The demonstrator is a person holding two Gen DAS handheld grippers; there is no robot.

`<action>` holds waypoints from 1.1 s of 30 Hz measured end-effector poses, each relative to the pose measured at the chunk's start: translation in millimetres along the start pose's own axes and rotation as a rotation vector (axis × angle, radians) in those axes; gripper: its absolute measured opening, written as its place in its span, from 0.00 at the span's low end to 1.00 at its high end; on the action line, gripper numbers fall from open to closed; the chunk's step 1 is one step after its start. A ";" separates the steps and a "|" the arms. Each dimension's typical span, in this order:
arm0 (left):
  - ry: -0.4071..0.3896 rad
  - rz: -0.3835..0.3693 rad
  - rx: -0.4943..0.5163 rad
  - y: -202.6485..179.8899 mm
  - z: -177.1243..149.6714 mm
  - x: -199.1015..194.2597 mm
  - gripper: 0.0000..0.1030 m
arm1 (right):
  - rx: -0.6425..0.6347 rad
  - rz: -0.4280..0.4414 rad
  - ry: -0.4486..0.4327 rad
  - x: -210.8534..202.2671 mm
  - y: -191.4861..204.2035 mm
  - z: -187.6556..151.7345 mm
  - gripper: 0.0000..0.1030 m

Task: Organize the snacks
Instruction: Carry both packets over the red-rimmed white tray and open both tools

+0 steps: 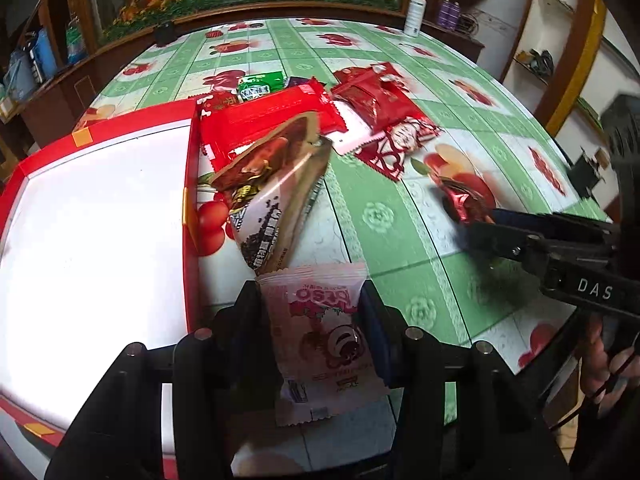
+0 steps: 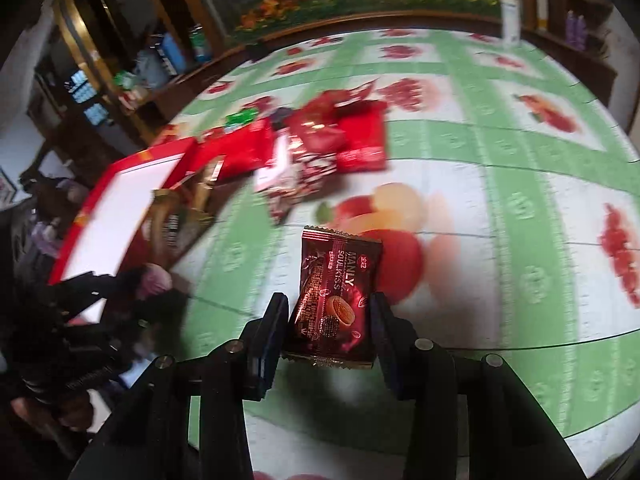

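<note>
Pink snack packet (image 1: 326, 340) clamped in left gripper (image 1: 310, 300); right gripper (image 2: 330, 312) grips maroon packet (image 2: 336, 292).

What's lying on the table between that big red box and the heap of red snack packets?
In the left wrist view, a brown-and-white snack bag lies between the red box and the red packets, its top overlapping a long red wrapper.

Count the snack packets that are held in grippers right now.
2. A pink packet sits between the left gripper fingers, beside the red box. A dark red packet sits between the right gripper fingers, above the tablecloth.
</note>
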State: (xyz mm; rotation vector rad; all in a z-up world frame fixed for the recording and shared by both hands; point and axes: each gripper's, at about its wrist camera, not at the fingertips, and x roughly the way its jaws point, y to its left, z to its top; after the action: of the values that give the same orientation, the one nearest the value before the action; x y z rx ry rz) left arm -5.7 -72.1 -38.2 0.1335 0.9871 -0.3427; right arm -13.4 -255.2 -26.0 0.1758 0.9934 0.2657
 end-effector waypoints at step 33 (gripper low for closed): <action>-0.195 0.018 -0.120 71.9 -7.9 -70.1 0.43 | -0.112 0.139 0.026 16.7 82.6 11.0 0.41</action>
State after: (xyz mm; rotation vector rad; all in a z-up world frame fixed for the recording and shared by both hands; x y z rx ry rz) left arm -22.5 13.1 12.9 -0.0003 0.8109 -0.2739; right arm -7.1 -171.6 -11.5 0.1402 0.9905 0.4504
